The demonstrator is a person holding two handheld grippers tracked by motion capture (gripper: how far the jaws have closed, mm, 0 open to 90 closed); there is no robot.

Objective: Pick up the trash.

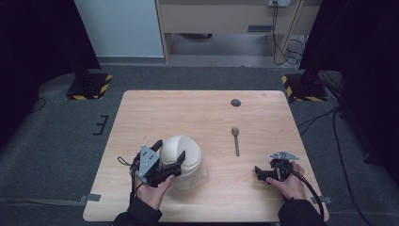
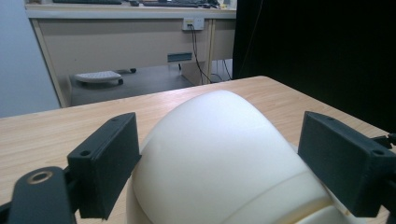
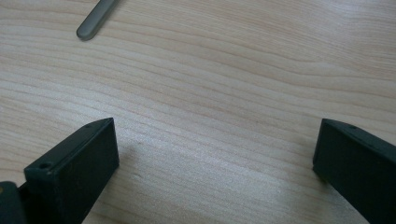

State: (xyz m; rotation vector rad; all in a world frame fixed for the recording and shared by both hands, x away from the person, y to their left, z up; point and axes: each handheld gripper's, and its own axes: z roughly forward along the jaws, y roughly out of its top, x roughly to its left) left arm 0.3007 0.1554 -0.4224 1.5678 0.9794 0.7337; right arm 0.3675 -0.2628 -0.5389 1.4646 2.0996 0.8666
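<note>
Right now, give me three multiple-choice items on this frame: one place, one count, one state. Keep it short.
1. Where does the spoon lie?
A. right of the white bowl
B. under the bowl
C. in the left claw

2. How many spoons are on the table?
A. three
B. one
C. none

3. How is the left claw set?
A. shut, far from the bowl
B. shut on the spoon
C. open, jaws either side of the upturned bowl

Key: 1 A, the high view shows it right of the white bowl; 2 B, a single grey spoon lies there; 3 C, the left gripper view shows the dome between its spread jaws.
</note>
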